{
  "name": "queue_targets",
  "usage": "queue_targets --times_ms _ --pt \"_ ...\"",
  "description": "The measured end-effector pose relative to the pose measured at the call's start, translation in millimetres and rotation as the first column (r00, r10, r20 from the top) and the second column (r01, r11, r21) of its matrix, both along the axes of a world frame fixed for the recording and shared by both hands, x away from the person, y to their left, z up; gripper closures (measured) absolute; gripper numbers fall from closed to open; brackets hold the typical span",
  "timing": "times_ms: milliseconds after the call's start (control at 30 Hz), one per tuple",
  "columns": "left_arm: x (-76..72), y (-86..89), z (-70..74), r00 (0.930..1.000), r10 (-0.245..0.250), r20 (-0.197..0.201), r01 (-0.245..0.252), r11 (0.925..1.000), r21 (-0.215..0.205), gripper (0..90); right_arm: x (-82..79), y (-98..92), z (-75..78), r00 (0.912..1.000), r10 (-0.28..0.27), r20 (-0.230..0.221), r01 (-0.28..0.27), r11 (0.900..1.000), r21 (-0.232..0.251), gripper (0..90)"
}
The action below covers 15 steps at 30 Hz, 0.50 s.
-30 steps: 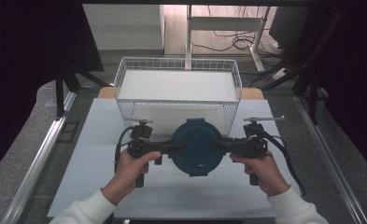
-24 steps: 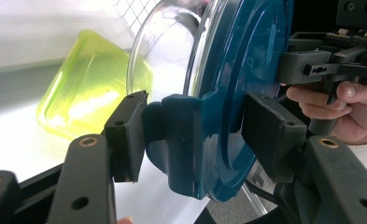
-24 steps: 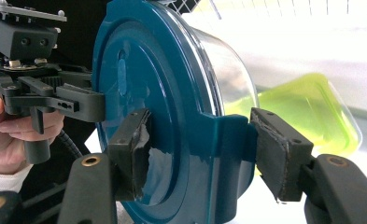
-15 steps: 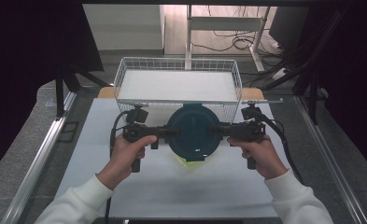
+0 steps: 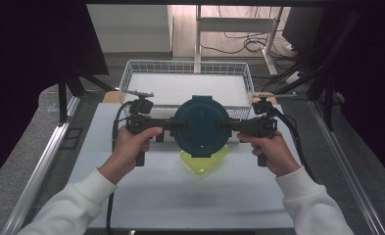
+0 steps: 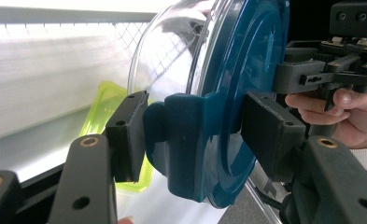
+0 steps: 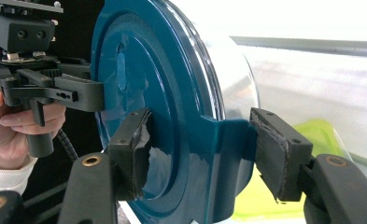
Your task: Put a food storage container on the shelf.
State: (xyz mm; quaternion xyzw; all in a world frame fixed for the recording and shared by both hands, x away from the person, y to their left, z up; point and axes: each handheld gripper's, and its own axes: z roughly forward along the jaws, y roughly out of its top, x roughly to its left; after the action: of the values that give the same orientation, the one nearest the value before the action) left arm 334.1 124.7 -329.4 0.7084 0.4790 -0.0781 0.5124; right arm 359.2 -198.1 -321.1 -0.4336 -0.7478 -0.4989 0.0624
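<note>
We hold the round container (image 5: 201, 126) above the near table, before the basket (image 5: 187, 68), left gripper (image 5: 173, 125) and right gripper (image 5: 230, 126) clamped on its lid tabs (rigid, probably slippery glass).

White tabletop (image 5: 146, 196) with a white wire basket (image 5: 131, 78) standing at its far edge. A translucent yellow-green container (image 5: 192, 164) lies on the tabletop near its centre. Beyond the basket, dark cables (image 5: 239, 46) lie on the floor beside a grey metal frame (image 5: 198, 29).
</note>
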Motion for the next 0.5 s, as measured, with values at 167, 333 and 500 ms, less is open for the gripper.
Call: queue_targets --times_ms 167,333,500 --pt "9.0 2.2 9.4 0.9999 0.0 0.012 0.0 1.0 0.002 42.7 7.4 2.1 8.3 1.0 -0.002 0.008 0.002 1.0 0.003 40.5" --pt "18.0 4.3 17.0 0.9998 0.004 0.02 -0.004 1.0 -0.005 42.7 17.5 4.2 17.6 0.9998 -0.003 0.02 0.003 1.0 0.007 40.5" --pt "29.7 7.8 26.2 0.9994 0.014 0.033 -0.014 0.9999 0.0 42.7 30.4 7.1 25.7 0.9996 0.005 0.028 -0.005 1.0 0.008 40.5"
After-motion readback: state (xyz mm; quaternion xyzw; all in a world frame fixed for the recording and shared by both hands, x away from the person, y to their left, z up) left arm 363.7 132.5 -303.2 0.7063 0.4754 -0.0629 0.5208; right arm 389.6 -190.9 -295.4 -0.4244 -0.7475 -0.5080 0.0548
